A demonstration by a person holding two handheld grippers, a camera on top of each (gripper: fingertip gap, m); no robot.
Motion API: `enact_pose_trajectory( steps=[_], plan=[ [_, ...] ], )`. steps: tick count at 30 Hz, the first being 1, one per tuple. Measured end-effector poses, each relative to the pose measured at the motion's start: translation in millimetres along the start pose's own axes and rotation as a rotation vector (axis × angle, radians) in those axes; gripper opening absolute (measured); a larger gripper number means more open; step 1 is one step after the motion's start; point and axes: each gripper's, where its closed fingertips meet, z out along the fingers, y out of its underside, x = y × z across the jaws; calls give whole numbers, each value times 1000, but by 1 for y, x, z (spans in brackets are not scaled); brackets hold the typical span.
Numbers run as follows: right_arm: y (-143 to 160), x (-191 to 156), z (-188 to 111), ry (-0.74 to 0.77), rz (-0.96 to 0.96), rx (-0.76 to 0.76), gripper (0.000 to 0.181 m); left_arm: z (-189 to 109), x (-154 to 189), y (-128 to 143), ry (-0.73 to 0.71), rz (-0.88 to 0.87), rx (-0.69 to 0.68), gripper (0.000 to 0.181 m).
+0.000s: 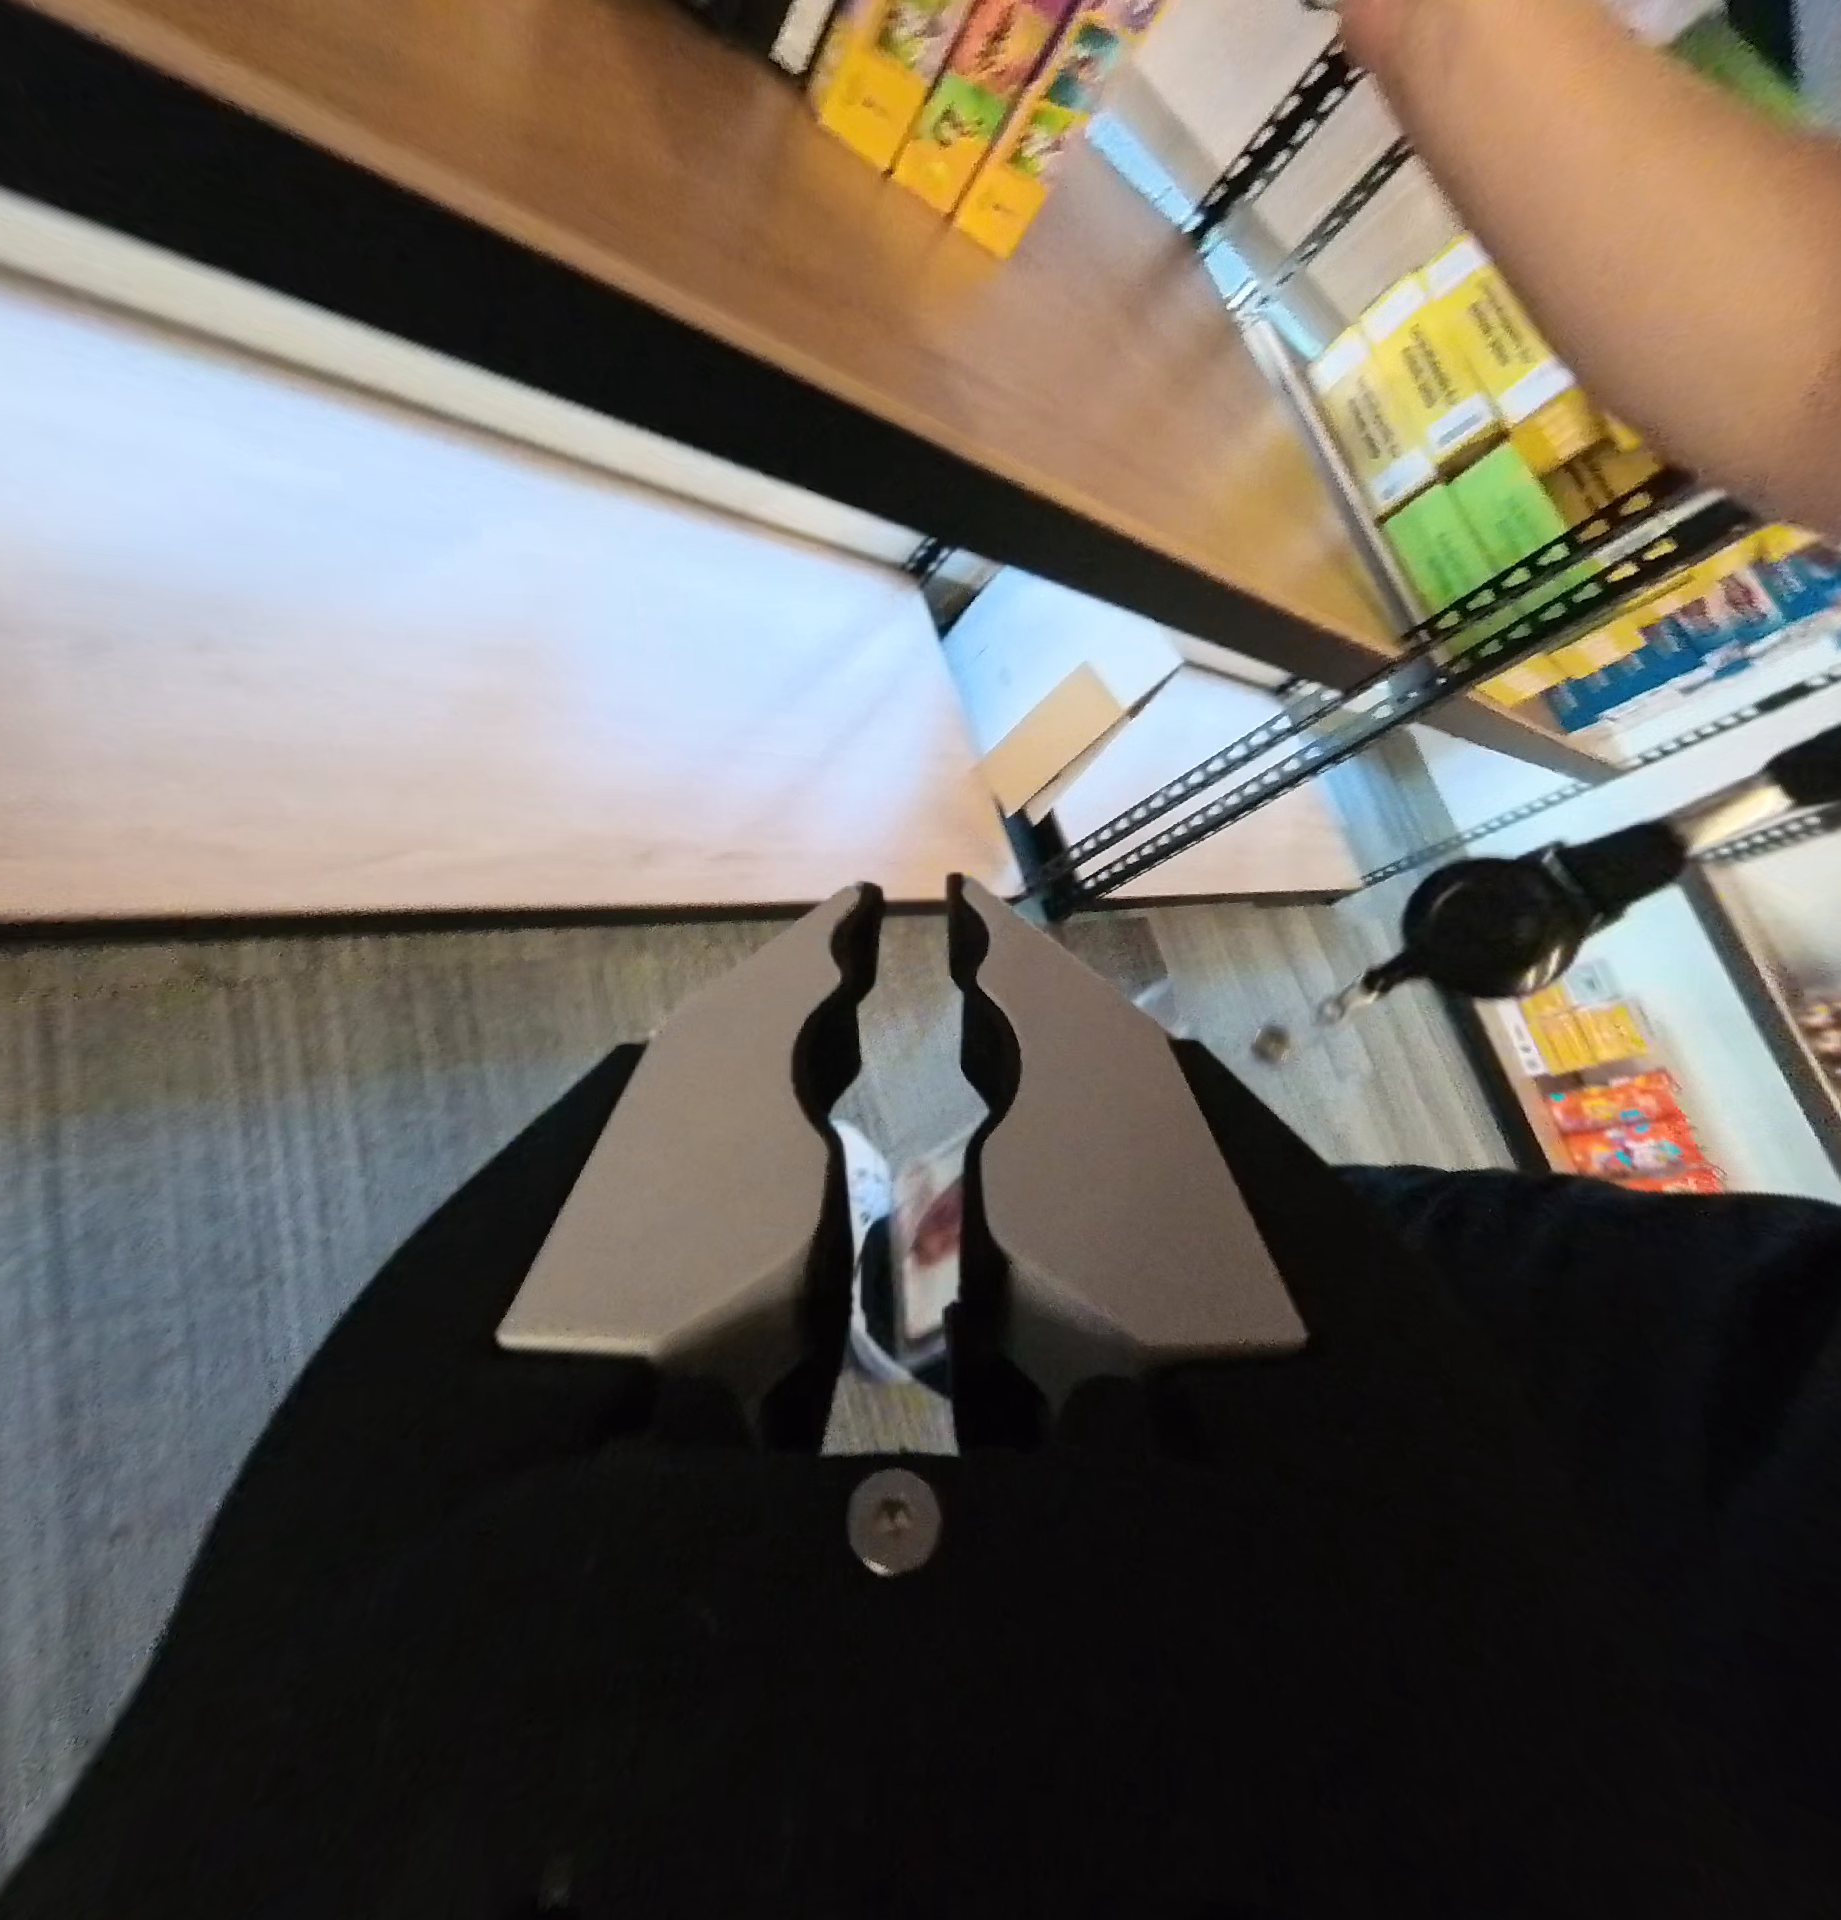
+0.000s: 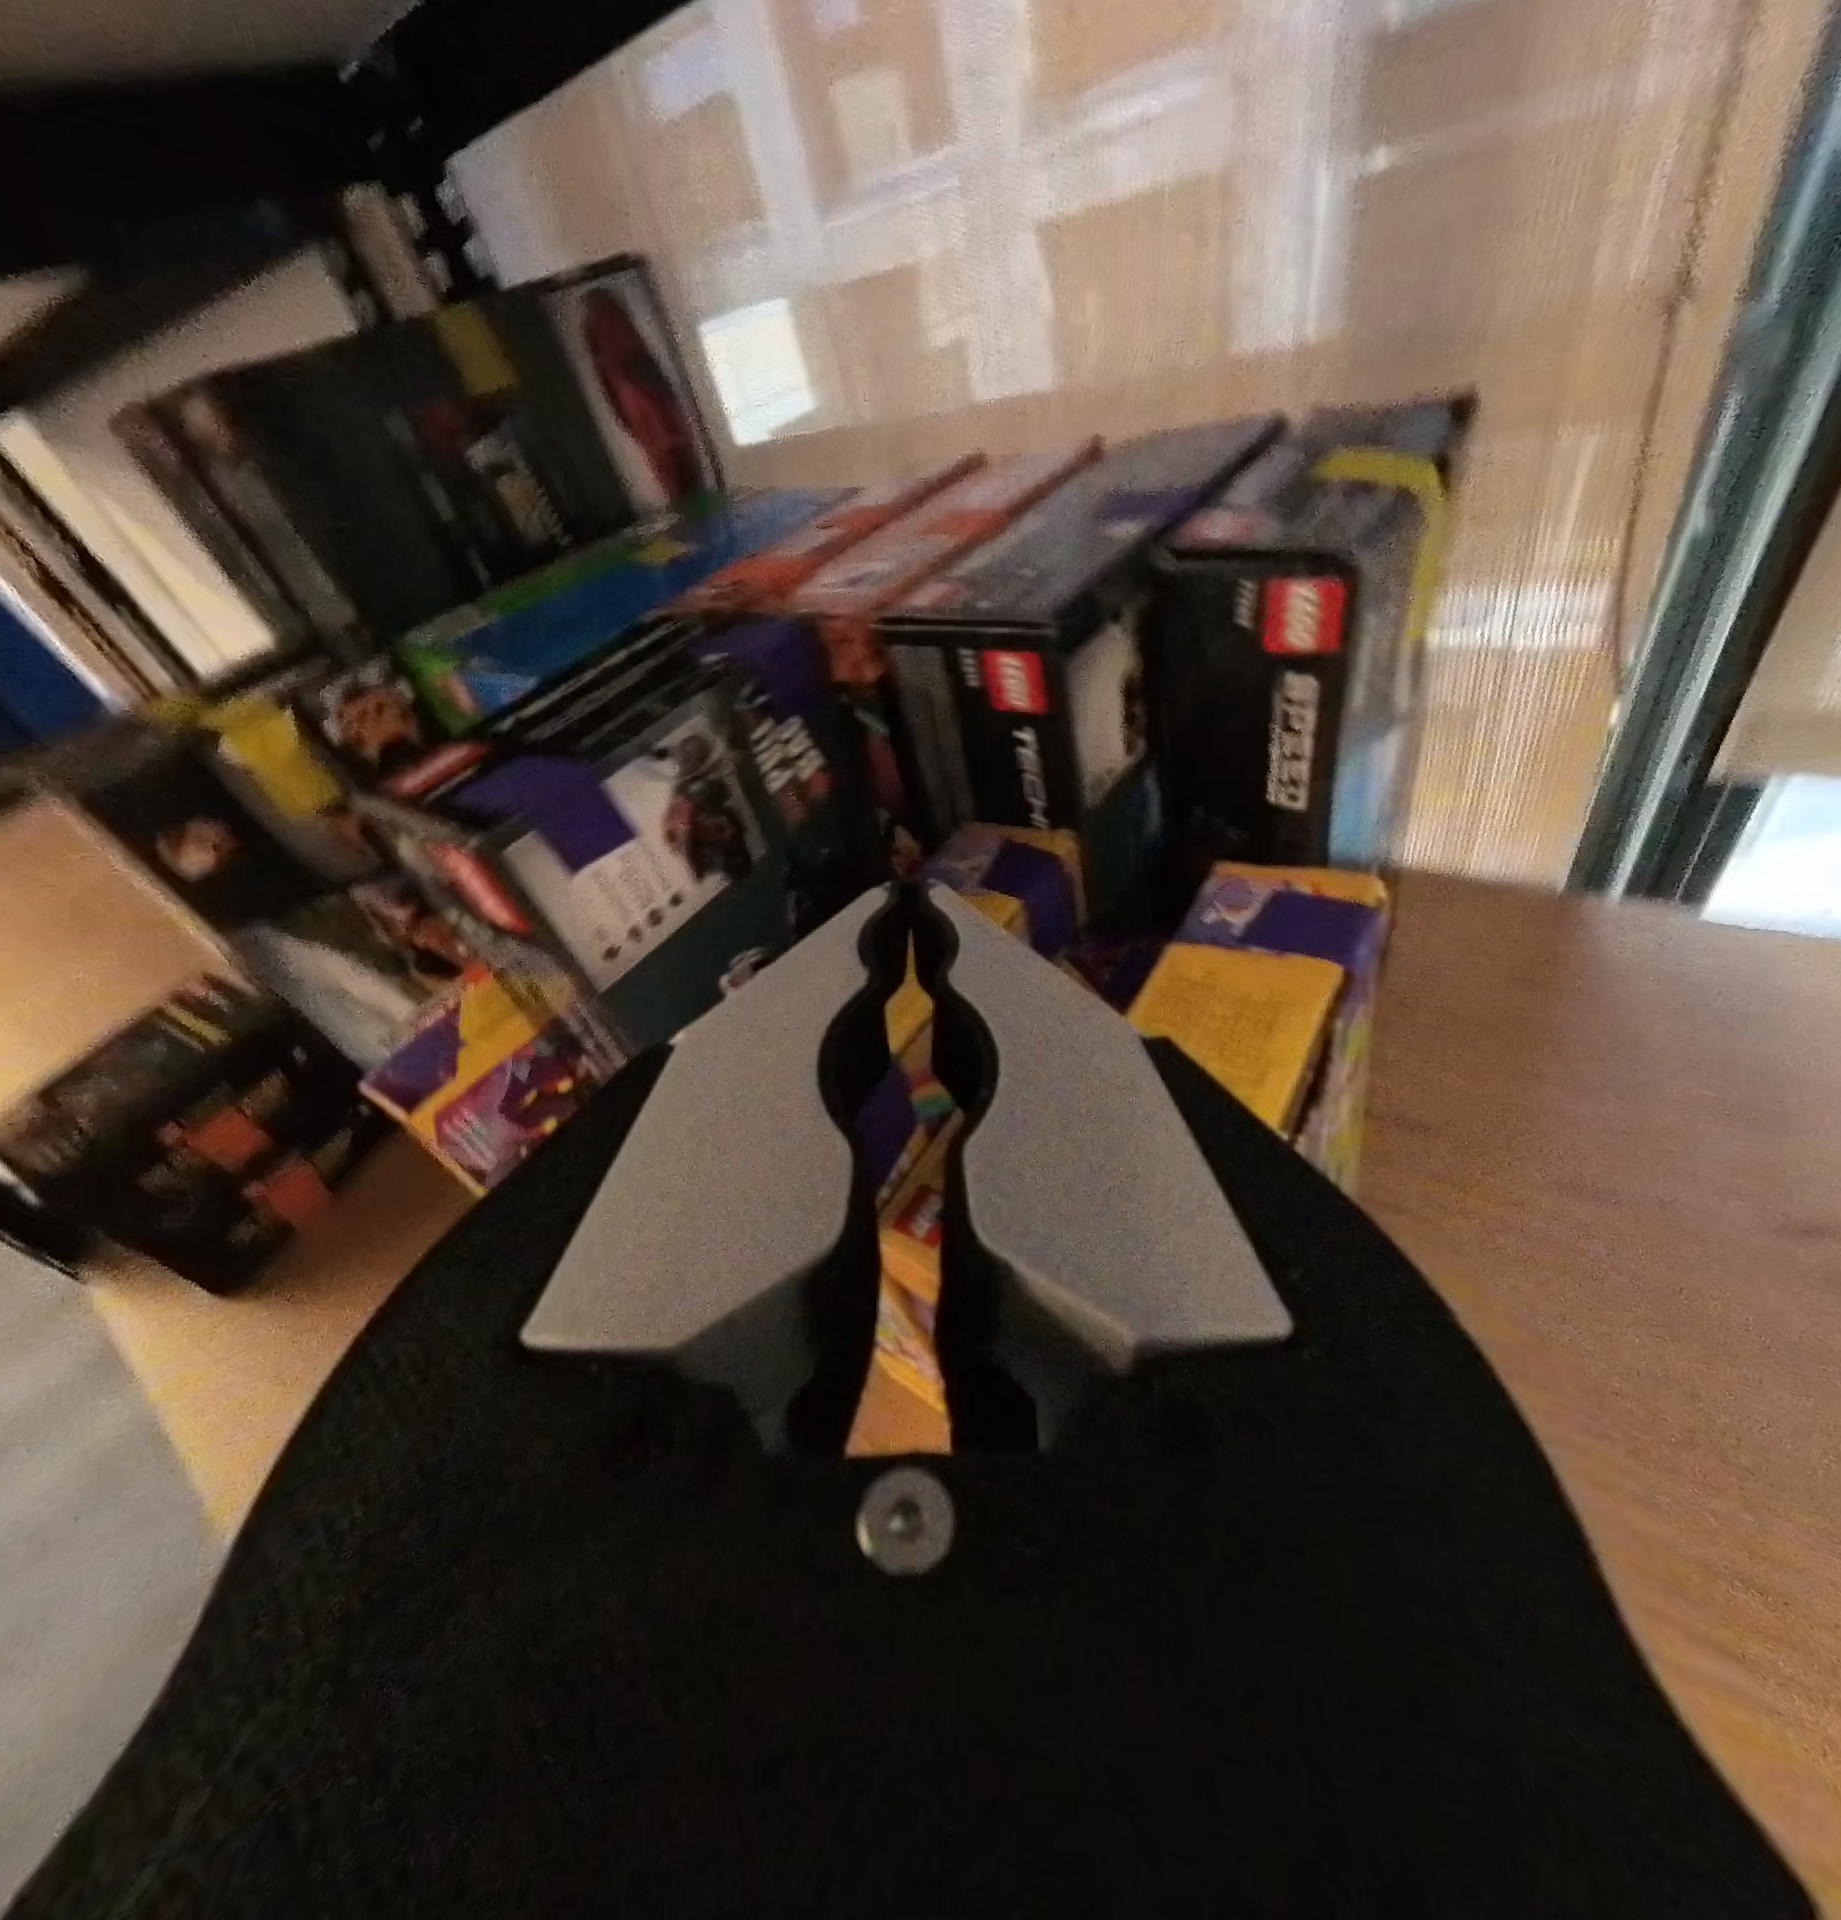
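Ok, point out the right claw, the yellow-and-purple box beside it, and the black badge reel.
right claw (image 2: pixel 918 902): right wrist view, between its tips.
yellow-and-purple box (image 2: pixel 1248 1003): right wrist view, its yellow face.
black badge reel (image 1: pixel 1487 925): left wrist view, its round body.

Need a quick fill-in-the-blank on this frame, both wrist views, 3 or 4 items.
1. The right gripper points at boxes lying on a ____ shelf board.
2. The left gripper holds nothing; its fingers stand slightly ____.
3. The boxes standing in a row on the upper shelf in the left wrist view are mostly ____.
4. The uprights of the shelving are black metal strips pierced with ____.

Missing words: wooden; apart; yellow; holes
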Motion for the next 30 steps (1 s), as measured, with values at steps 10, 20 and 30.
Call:
enact_pose_trajectory(
  steps=[10, 20, 30],
  plan=[
    [-57, 41, 32, -184, 207, -14, 0, 10, -20, 30, -156, -42, -30, 9],
    [42, -202, 33, -498, -285, -70, 42, 44, 19, -8, -37, -52, 73, 9],
    [72, -330, 170, -318, -348, 6, 94, -58, -34, 15, -113, -142, 111, 9]
  ],
)
